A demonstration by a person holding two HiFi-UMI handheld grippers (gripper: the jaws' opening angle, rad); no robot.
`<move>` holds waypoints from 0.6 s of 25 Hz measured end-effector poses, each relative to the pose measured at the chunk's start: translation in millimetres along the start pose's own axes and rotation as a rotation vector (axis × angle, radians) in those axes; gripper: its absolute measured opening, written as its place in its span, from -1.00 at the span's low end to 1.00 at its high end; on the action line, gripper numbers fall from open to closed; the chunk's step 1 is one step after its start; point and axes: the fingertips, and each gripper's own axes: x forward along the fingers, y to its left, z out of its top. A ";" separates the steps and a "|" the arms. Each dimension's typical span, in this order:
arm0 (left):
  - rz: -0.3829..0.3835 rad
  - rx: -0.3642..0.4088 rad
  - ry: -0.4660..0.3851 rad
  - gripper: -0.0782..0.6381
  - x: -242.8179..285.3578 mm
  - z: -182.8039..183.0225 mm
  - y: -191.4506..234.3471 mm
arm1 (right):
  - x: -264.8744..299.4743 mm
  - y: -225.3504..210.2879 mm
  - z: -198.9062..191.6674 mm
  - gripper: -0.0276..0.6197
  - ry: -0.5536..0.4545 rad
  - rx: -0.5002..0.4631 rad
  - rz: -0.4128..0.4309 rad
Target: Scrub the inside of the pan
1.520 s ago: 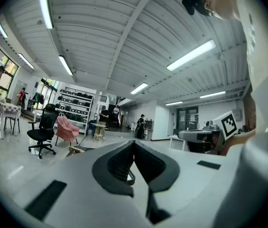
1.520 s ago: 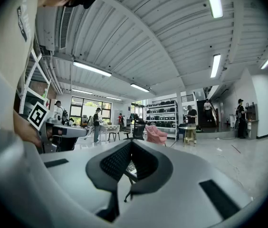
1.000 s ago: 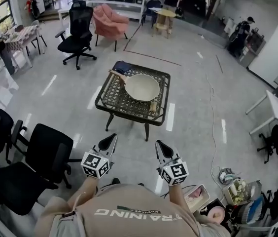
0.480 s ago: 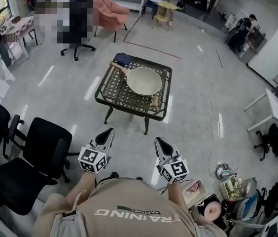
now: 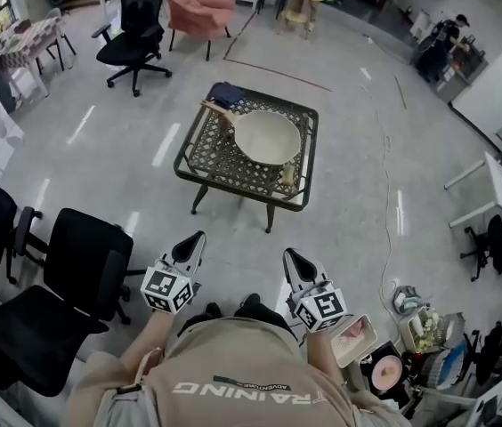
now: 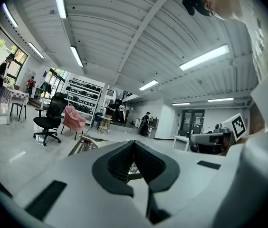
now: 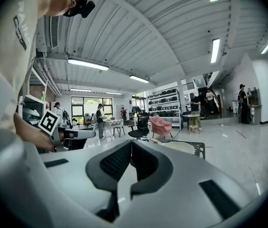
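On top of the low dark mesh table (image 5: 199, 169) sits the pan (image 5: 267, 138), cream inside and mouth up, on the table's right half. Its wooden handle (image 5: 216, 110) runs from the bowl toward the far left corner, so the long axis slants away from me and leftward. A small wooden thing (image 5: 287, 177) lies at the near right edge just beside the pan. It may be the scrubber, but it is too small for me to tell.

From my fingers the pan lies straight ahead across a stretch of bare floor (image 5: 238, 231), well apart from both tools. The right gripper (image 5: 292, 259) lines up more closely with the bowl, and the handle falls toward the left gripper's (image 5: 194, 242) side. I judge the coming move is simply to close that gap before anything gets picked up.

Both grippers are held low in front of my body, side by side, pointing roughly level toward the table. Each has its jaws pressed fully together with nothing between them. A black office chair (image 5: 82, 269) stands near my left.
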 end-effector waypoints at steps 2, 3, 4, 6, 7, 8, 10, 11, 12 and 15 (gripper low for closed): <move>0.002 -0.008 0.005 -0.73 8.8 -4.1 1.8 | 6.5 -7.4 -2.5 -0.86 0.010 -0.006 0.012; 0.006 -0.006 0.005 -0.73 13.6 -3.5 4.2 | 11.6 -11.5 -2.3 -0.86 0.008 -0.011 0.017; 0.010 -0.002 0.003 -0.73 18.4 -1.4 7.5 | 17.6 -15.7 -1.4 -0.86 0.002 -0.015 0.020; 0.017 0.007 -0.003 -0.73 28.5 5.1 12.6 | 29.4 -25.5 2.3 -0.86 -0.016 -0.027 0.023; 0.017 0.012 -0.009 -0.73 34.4 9.3 12.6 | 34.6 -32.3 5.9 -0.86 -0.024 -0.037 0.021; 0.015 0.020 -0.015 -0.73 41.6 14.3 10.7 | 39.2 -40.5 11.0 -0.86 -0.034 -0.051 0.018; 0.007 0.041 -0.028 -0.73 62.6 25.8 3.6 | 48.5 -61.2 26.0 -0.86 -0.058 -0.079 0.018; 0.002 0.053 -0.030 -0.73 75.6 31.1 -1.1 | 52.8 -72.4 33.5 -0.86 -0.067 -0.094 0.023; -0.002 0.064 -0.028 -0.73 87.6 34.7 -6.1 | 55.9 -82.7 38.4 -0.86 -0.072 -0.107 0.030; -0.003 0.080 -0.017 -0.73 114.9 37.3 -18.9 | 59.8 -109.0 35.5 -0.86 -0.063 -0.118 0.045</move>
